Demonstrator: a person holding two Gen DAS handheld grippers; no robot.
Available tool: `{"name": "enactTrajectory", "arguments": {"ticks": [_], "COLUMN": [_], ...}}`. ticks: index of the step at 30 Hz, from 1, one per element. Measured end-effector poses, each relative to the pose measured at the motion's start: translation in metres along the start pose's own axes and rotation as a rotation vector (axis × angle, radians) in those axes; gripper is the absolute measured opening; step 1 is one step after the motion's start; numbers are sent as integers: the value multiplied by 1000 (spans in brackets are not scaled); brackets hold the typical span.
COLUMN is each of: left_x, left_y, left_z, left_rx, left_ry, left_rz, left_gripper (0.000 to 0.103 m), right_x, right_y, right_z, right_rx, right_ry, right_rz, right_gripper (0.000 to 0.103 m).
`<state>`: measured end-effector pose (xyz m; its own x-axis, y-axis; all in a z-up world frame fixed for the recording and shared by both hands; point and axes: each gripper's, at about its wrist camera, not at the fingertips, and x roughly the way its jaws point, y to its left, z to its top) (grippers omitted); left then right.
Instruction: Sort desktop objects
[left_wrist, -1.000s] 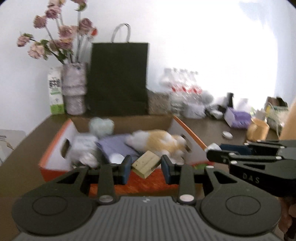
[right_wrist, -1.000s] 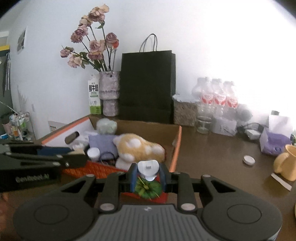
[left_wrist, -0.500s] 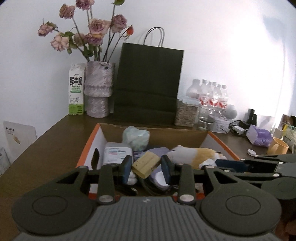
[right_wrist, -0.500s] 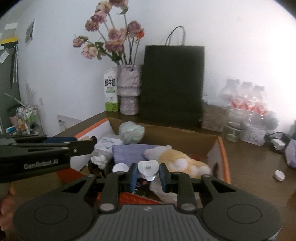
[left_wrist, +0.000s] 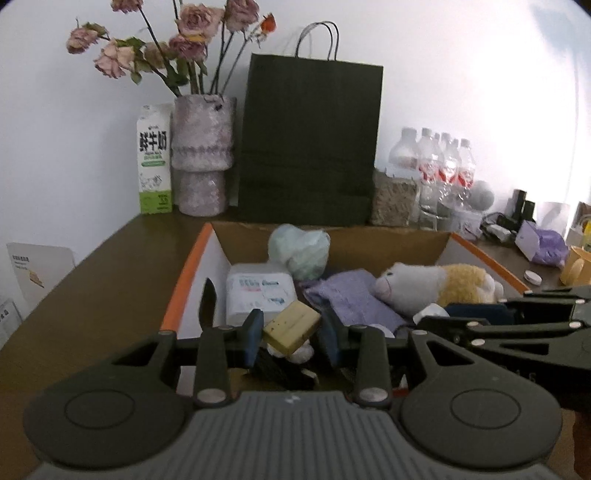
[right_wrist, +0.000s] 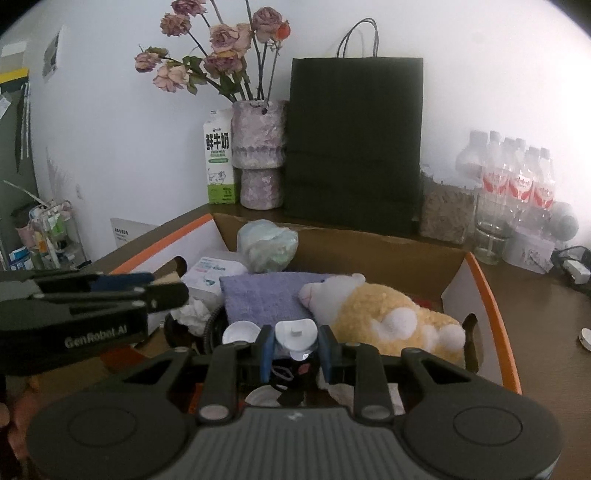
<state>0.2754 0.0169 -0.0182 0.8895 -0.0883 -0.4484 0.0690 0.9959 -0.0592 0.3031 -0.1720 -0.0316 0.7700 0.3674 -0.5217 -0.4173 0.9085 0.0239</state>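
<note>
Grippers both stood loaded over the orange-rimmed cardboard box (left_wrist: 192, 266): your left gripper (left_wrist: 291, 334) clamped a tan rectangular block (left_wrist: 291, 326), your right gripper (right_wrist: 295, 345) pinched a small white plastic cap-like piece (right_wrist: 295, 332). You did best to lower each above a bare patch near the front, clear of the cream plush toy (right_wrist: 388, 317), before releasing.

The dark brown wooden tabletop (left_wrist: 122, 280) carried an open cardboard box with orange edges (left_wrist: 192, 273) near the front. Along the wall behind it stood a white-and-green milk carton (left_wrist: 154, 158), a mottled pink vase of dried roses (left_wrist: 202, 155), a tall black paper bag (left_wrist: 308, 144), a jar of grain (right_wrist: 445, 212) and clear water bottles (right_wrist: 517, 184). A small white cap (left_wrist: 532, 277) lay to the right.
</note>
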Motion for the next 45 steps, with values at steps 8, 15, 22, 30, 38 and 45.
{"name": "enactTrajectory", "arguments": {"ticks": [8, 15, 22, 30, 38, 45], "left_x": [-15, -35, -54, -94, -138, -169], "left_y": [-1, 2, -2, -15, -26, -34], "left_z": [0, 7, 6, -4, -22, -38], "left_rx": [9, -24, -9, 34, 44, 60], "left_ry": [-67, -126, -91, -52, 3, 13], "left_rz": [64, 111, 114, 106, 81, 64], "left_gripper": [83, 103, 103, 103, 103, 103], "right_x": [-15, -41, -61, -102, -148, -181], "right_y": [0, -2, 2, 16, 26, 36], "right_z": [-1, 6, 0, -8, -30, -52], "right_rx": [5, 24, 46, 41, 83, 112], "right_ry": [-45, -102, -76, -90, -79, -60], "right_rz": [-23, -69, -65, -58, -45, -51], "right_gripper": [72, 103, 103, 103, 103, 103]}}
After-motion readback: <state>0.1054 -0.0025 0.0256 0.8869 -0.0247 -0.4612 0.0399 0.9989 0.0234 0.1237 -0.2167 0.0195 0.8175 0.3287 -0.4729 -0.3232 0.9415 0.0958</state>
